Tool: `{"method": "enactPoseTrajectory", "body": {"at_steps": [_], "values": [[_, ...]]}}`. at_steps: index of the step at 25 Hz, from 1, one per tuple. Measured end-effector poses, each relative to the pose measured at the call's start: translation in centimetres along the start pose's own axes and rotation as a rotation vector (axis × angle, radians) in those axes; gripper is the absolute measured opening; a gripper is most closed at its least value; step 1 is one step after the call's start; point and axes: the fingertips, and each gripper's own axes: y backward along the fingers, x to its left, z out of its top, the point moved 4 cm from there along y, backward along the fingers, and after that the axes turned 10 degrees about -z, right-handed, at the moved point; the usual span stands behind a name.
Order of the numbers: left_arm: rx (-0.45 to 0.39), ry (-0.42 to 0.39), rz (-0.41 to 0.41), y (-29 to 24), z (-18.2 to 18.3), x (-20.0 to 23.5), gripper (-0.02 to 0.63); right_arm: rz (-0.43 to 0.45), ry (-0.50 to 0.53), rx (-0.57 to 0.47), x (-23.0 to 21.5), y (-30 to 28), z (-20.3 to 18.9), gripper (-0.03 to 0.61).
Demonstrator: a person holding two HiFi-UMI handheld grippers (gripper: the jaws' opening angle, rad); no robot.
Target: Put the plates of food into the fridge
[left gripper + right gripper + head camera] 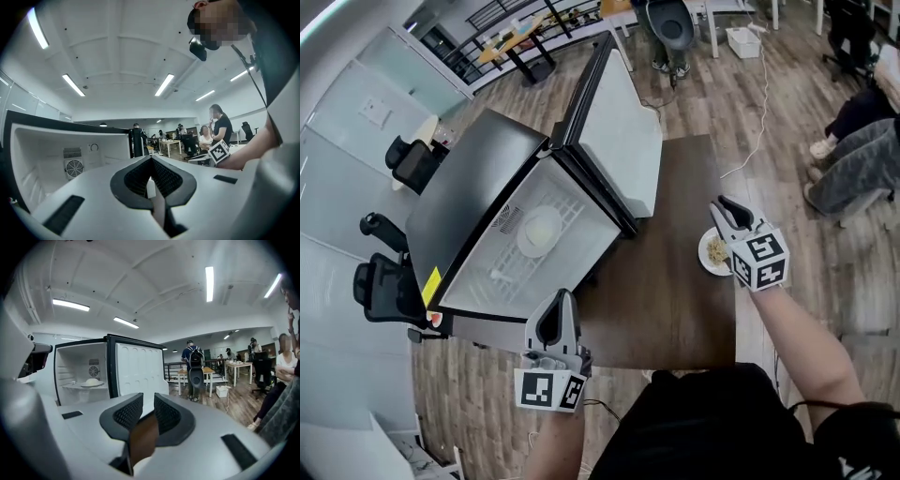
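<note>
Head view, R gripper (720,202) above plate (707,251), L gripper (566,297) by fridge (478,187)

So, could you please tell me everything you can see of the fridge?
The fridge is a small unit with a dark casing and white lining, at the left side of the dark table. Its door is swung wide open. A fan grille sits in the back wall, and a white shelf carries one plate of pale food. A yellow sticker marks a front corner.
</note>
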Motion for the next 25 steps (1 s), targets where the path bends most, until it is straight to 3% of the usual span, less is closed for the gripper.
{"method": "enactPoseTrajectory", "body": {"at_steps": [6, 11, 15, 25], "values": [[0.037, -0.003, -0.072, -3.7, -0.9, -3.9, 0.003, -0.06, -0.056, 0.069, -5.1, 2.0, -4.3, 0.075], [0.077, 0.083, -0.086, -6.0, -2.7, -5.2, 0.003, -0.081, -0.104, 0.126, -7.9, 2.6, -8.2, 0.075], [0.145, 0.096, -0.085, -7.0, -4.6, -6.0, 0.003, -0.099, -0.156, 0.176, -9.8, 2.9, -11.9, 0.075], [0.196, 0.067, -0.072, -8.3, -5.5, -7.1, 0.003, -0.046, -0.316, 0.33, -10.3, 2.2, -20.5, 0.075]]}}
